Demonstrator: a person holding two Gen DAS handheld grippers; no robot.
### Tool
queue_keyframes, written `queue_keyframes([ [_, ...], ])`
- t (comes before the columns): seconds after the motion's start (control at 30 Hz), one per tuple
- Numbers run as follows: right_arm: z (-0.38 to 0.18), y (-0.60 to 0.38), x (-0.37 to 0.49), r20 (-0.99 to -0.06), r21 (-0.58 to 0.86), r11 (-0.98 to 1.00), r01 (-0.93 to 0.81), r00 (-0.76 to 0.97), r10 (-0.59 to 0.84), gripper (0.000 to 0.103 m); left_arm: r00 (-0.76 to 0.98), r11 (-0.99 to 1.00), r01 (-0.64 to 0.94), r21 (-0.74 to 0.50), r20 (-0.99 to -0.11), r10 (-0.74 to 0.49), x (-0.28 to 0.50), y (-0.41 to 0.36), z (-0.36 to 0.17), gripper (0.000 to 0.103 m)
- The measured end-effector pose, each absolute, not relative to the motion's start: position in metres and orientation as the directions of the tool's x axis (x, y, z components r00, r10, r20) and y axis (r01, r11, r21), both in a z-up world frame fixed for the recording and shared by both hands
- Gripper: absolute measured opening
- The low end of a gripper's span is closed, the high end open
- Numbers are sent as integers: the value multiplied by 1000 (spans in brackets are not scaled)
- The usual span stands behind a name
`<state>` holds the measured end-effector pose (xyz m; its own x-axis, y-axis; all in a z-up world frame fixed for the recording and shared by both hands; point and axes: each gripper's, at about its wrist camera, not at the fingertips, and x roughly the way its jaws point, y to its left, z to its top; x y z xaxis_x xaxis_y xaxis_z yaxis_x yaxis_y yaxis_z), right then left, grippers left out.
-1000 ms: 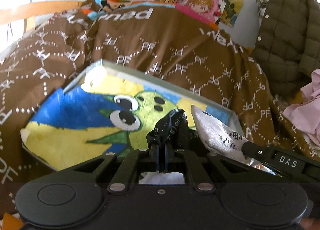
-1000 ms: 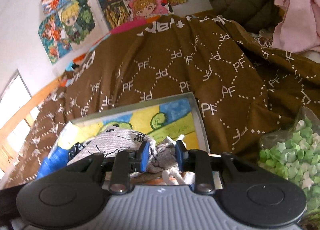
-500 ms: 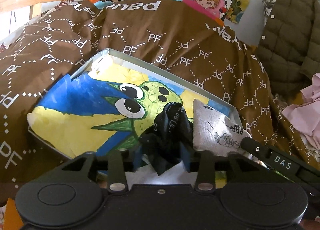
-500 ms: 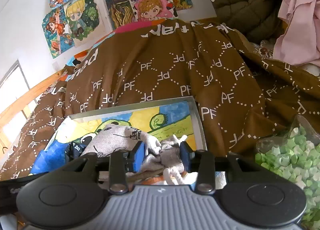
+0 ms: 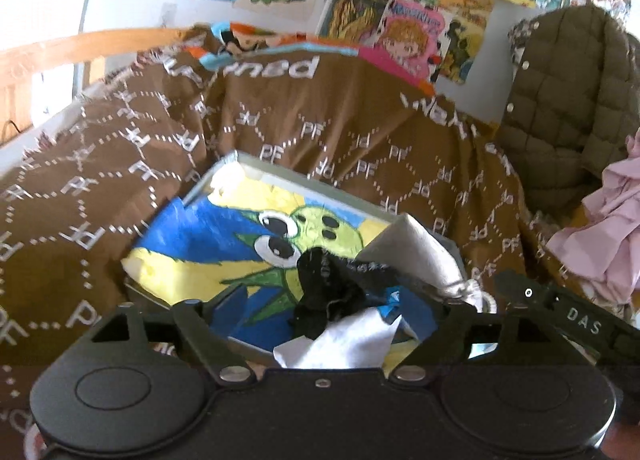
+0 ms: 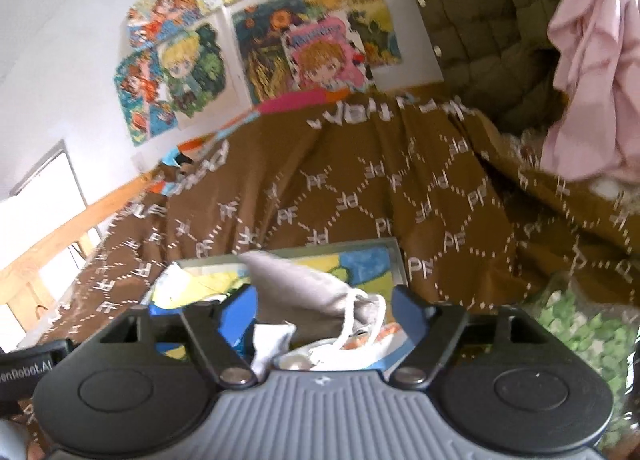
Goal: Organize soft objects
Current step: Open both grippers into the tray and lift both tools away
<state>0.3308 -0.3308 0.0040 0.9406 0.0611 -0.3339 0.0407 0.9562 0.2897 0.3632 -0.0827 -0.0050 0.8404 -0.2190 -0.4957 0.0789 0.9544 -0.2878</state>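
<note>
- The bed fills the room ahead of me, spread with one brown blanket printed with white "PF" marks; a wooden rail runs along its left side.
- On the white wall behind hang cartoon posters, overlapping so that I cannot count them; one olive quilted jacket and one pink cloth are heaped at the right.
- One shallow grey tray rests on the blanket, lined with a painted cartoon picture in blue, yellow and green.
- One clear bag of green and white paper stars lies just right of the tray.
- In the near end of the tray lie three soft things: one grey drawstring pouch, one black cloth and one white cloth.
- A second ago my left gripper was clenched on the black cloth; now its jaws are opening, the cloth lying loose between them, released.
- My right gripper was pinching the grey pouch then; its jaws are opening too, the pouch lying between them untouched.
- Both grippers have drawn back and risen a little, so the things show lower in view.
</note>
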Motion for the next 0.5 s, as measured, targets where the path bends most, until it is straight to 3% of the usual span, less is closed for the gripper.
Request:
queue_keyframes([
  [0.27, 44, -318, 270, -216, 226, 974, -28, 973, 78, 102, 907, 955, 97, -279, -371, -201, 307, -72, 32, 100],
  [0.5, 65, -305, 220, -166, 187, 981, -49, 983, 81, 103, 941, 958, 111, -265, -282, -187, 250, -57, 54, 102],
])
